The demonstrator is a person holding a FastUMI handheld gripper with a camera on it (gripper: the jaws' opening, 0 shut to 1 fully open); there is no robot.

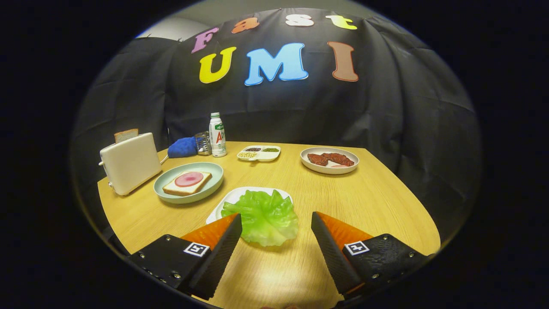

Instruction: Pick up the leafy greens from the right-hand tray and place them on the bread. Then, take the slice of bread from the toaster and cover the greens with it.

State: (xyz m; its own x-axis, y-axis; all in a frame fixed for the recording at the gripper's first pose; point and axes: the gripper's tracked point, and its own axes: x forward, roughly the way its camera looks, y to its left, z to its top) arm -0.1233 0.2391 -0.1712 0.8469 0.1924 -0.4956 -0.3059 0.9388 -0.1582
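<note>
The leafy greens point(263, 216) lie on a white tray point(231, 198) just ahead of my fingers, spilling over the tray's near edge. My gripper point(276, 221) is open, with the near part of the greens between the fingertips and neither finger touching them. To the left, beyond the fingers, a slice of bread topped with a pink round of ham point(187, 182) rests on a pale green plate point(165, 189). A white toaster point(128, 164) stands further left with a slice of bread point(125, 135) sticking up out of its slot.
At the back of the wooden table point(364, 201) stand a white bottle point(217, 135), a blue cloth point(182, 147), a divided dish of beans point(259, 152) and a plate of reddish meat point(329, 160). The table's right edge lies beyond the right finger.
</note>
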